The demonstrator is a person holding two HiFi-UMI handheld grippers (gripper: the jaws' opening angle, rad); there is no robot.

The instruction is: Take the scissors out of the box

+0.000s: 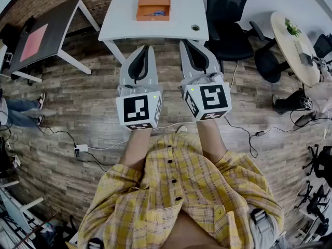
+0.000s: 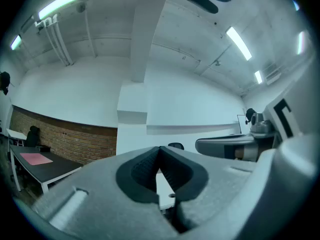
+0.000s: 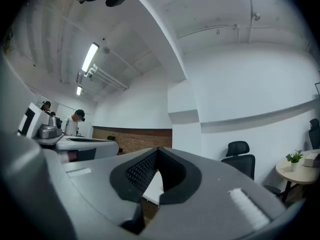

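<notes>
An orange box [image 1: 153, 8] lies on the white table [image 1: 124, 19] at the far side of the head view. Something blue, probably the scissors [image 1: 158, 13], lies inside it. Both grippers are held side by side over the wooden floor, well short of the table and pointing toward it. My left gripper [image 1: 147, 47] has its jaws closed tip to tip with nothing between them. My right gripper [image 1: 184, 42] is likewise shut and empty. In each gripper view the black pads [image 2: 142, 169] [image 3: 140, 171] meet at the tip, with a sliver of white table showing through the hollow.
A dark table with a pink sheet [image 1: 44, 35] stands at the left. A black office chair [image 1: 228, 14] stands right of the white table, with a round table and plant [image 1: 295, 45] beyond it. Cables [image 1: 83, 148] trail over the floor. A person's legs [image 1: 21, 110] show at the left edge.
</notes>
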